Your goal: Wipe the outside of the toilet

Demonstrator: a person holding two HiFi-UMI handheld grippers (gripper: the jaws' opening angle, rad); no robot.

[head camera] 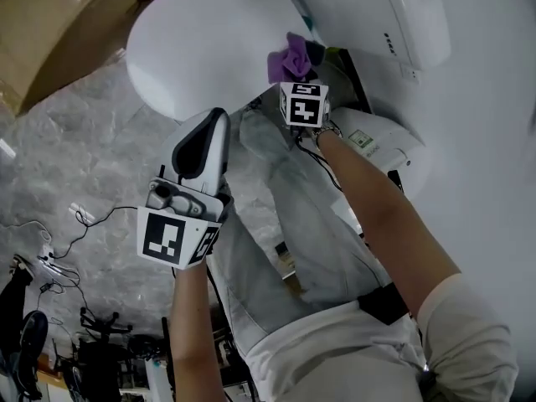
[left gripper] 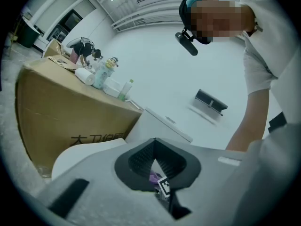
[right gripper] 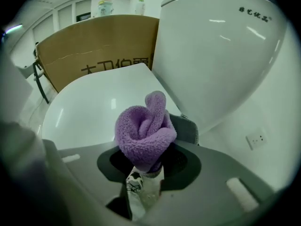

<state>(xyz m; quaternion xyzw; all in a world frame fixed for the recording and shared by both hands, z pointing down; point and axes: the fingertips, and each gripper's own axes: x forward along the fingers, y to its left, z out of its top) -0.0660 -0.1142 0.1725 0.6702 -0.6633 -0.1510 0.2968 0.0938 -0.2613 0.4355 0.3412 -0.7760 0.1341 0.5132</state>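
Note:
The white toilet has its lid [head camera: 209, 44] down, and its tank [head camera: 377, 11] is at the upper right. My right gripper [head camera: 298, 72] is shut on a bunched purple cloth [head camera: 287, 55]. It holds the cloth at the back edge of the lid, where lid meets tank. In the right gripper view the cloth [right gripper: 143, 128] sticks up out of the right gripper [right gripper: 149, 160], with the lid [right gripper: 99, 102] and the tank [right gripper: 216, 46] behind it. My left gripper [head camera: 211, 124] hovers just below the bowl's front, shut and holding nothing. In its own view the left gripper [left gripper: 155, 155] points up past the toilet lid [left gripper: 84, 150].
A brown cardboard box [head camera: 50, 23] stands close beside the toilet, with bottles [left gripper: 104, 73] on top. The floor [head camera: 75, 157] is grey marble, with cables and dark equipment [head camera: 50, 308] at the lower left. A wall socket [right gripper: 256, 139] sits low behind the tank.

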